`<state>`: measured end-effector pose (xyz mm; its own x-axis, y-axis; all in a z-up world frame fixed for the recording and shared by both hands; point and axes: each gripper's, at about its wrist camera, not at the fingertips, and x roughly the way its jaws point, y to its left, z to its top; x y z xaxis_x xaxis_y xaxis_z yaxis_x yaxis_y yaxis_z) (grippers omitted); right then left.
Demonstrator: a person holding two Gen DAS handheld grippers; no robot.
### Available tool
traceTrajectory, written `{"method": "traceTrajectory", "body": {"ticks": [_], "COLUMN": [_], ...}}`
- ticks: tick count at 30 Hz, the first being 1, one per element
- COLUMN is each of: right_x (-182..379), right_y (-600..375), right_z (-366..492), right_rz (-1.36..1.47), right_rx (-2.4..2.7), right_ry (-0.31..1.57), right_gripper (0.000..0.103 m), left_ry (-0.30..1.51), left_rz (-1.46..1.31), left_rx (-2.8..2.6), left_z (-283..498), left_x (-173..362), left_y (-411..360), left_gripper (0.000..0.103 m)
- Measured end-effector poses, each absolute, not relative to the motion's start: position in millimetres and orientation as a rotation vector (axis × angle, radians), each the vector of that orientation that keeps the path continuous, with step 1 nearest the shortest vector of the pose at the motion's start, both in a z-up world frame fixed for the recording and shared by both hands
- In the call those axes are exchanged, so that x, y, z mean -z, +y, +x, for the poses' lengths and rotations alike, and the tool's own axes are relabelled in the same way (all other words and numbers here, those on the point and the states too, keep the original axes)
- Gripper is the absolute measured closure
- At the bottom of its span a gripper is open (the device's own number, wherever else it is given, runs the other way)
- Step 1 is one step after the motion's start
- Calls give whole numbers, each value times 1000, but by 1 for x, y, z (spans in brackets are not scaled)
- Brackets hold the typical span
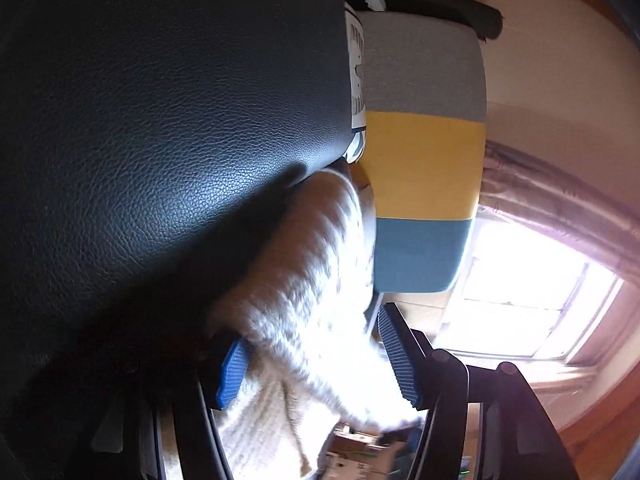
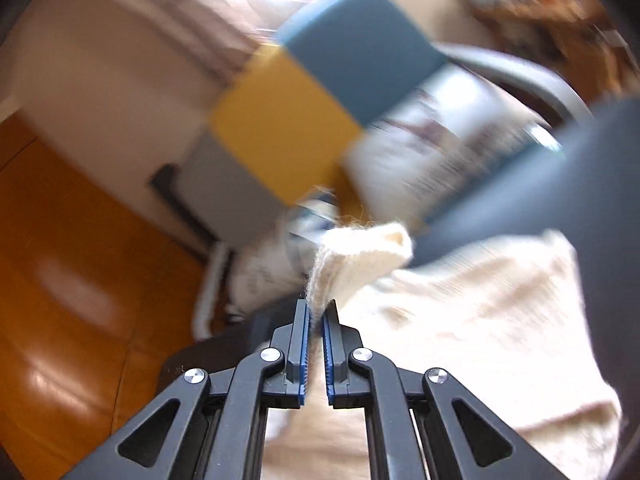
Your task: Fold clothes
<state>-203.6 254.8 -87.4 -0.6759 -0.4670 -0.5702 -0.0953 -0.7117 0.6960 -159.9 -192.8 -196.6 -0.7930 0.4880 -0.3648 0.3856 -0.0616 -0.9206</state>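
A cream knit garment (image 1: 304,280) runs across the dark leather seat (image 1: 160,120) and down between the blue pads of my left gripper (image 1: 313,327). Its jaws stand well apart with the blurred cloth loose between them. In the right wrist view the same garment (image 2: 460,320) spreads out to the right. My right gripper (image 2: 316,312) is shut on a folded edge of it, which sticks up from the fingertips. The dark leather (image 2: 560,184) lies behind the cloth.
A chair back in grey, yellow and blue bands (image 1: 424,160) (image 2: 288,128) stands close behind the seat. A white patterned fabric (image 2: 440,148) lies beside it. There is an orange wooden floor (image 2: 60,280) at the left and a bright window (image 1: 520,300).
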Motion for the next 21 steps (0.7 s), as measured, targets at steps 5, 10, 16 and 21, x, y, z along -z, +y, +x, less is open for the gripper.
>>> {"method": "traceTrajectory", "body": {"ticks": [5,10,16,21], "right_x": [170,182,110,164], "right_y": [285,289,268,280], "right_z": [-178,-183,-166,-178], "right_rz": [1270,1223,1042,1257], "right_rx": [2394,2400,2647,2525], "right_ry": [-1276,-1272,-732,-854], "right_gripper": [98,98,97,92], "left_ry": [-1980,-1872,-1564,-1593], "left_rz": [-1057,-1113,-1128,-1254], "left_rx": [-2148,-2246,-2430,-2354], "left_z": [-167,-146,-149,-157], "left_x": [184,182,157,181], "left_y": [-180,-177,-151,-145], "left_gripper": [51,68,76,79]}}
